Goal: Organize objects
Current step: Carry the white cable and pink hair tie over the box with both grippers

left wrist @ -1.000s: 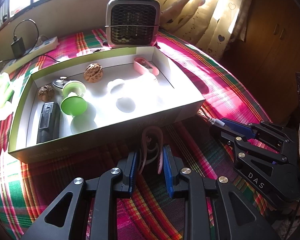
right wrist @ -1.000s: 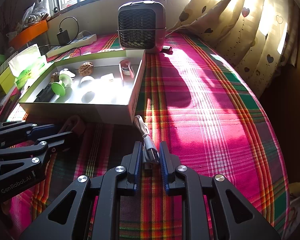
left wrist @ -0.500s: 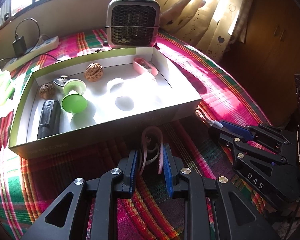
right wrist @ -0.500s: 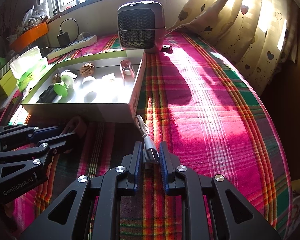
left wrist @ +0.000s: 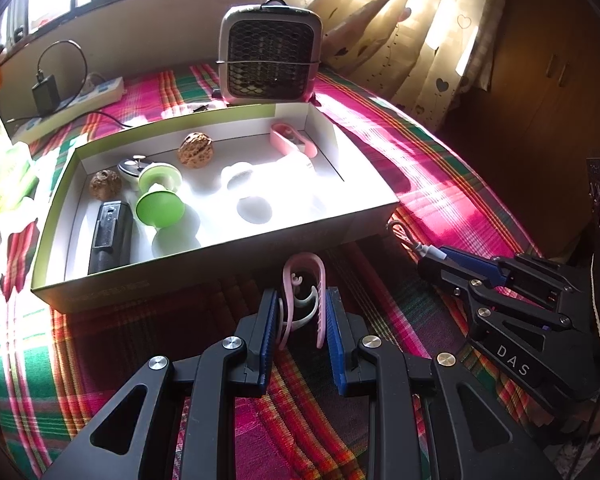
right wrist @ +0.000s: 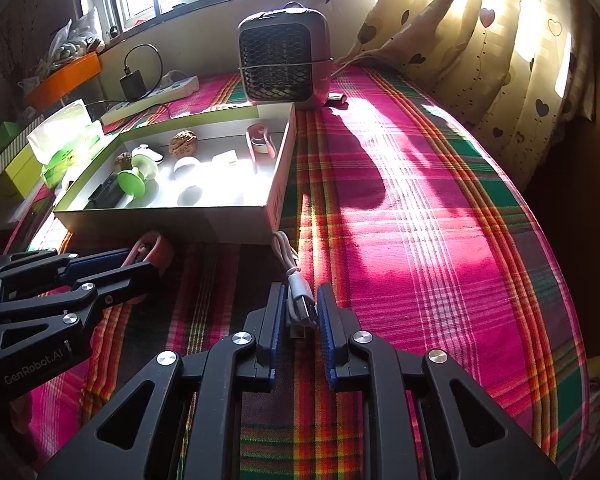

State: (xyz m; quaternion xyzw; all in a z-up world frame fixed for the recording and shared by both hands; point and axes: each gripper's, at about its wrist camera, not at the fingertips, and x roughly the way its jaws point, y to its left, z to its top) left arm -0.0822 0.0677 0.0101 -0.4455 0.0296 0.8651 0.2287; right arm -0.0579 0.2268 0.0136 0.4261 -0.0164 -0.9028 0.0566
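Note:
My left gripper (left wrist: 303, 309) is shut on a pink hair clip (left wrist: 305, 280), just in front of the near wall of the open white box (left wrist: 220, 258) and over the plaid cloth. My right gripper (right wrist: 300, 305) is shut on a bundled grey USB cable (right wrist: 299, 286) by the box's near right corner (right wrist: 274, 216). Each gripper shows in the other's view: the right gripper (left wrist: 452, 262) with the cable end (left wrist: 422, 246), the left gripper (right wrist: 134, 266) with the clip (right wrist: 156, 245). In the box lie two walnuts (left wrist: 195, 150), a green suction stand (left wrist: 159, 196), a black device (left wrist: 110, 236) and another pink clip (left wrist: 294, 140).
A small grey heater (left wrist: 271, 56) stands behind the box. A power strip with a charger (left wrist: 80, 94) lies at the back left, and a green tissue pack (right wrist: 66, 140) sits left of the box. Curtains (right wrist: 500, 60) hang beyond the table's right edge.

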